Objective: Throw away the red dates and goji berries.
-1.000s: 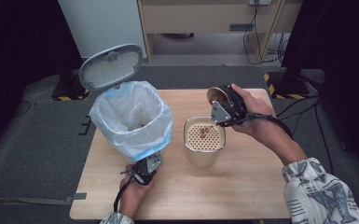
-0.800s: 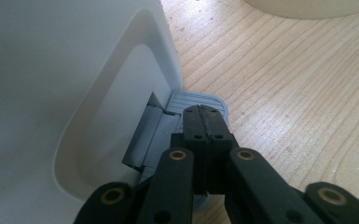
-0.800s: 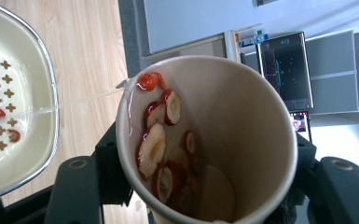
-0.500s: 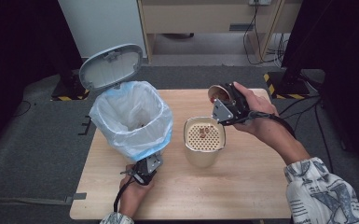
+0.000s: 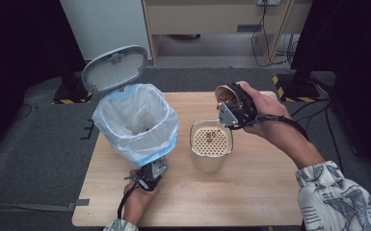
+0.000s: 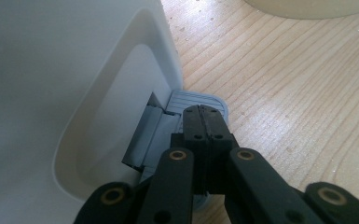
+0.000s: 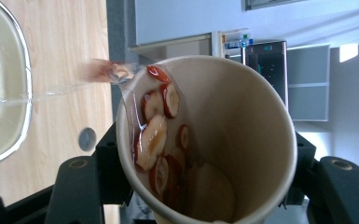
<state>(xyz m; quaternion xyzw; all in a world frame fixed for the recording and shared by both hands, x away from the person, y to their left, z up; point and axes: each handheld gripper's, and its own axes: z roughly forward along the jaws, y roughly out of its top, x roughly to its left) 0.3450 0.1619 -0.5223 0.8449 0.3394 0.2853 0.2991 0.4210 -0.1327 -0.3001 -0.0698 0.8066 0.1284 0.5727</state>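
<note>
The right gripper [image 5: 232,103] clamped the tipped paper cup [image 7: 205,140] as before, now pouring into the strainer bowl [image 5: 211,144]; the left gripper [image 6: 203,122], jaws pressed together, held the bin pedal [image 6: 200,100] down near the table's [image 5: 270,192] near-left edge.

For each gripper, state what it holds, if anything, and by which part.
The right gripper grips the tilted paper cup across its side walls. The left gripper, jaws shut, holds nothing; it presses the bin's pedal.

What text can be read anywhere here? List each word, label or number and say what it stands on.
No legible text.
Cup: plain, no print.
Bin and its lid: no label.
Strainer pot: no marking.
Coloured stickers on the shelf unit behind the cup: too small and blurred to read.
</note>
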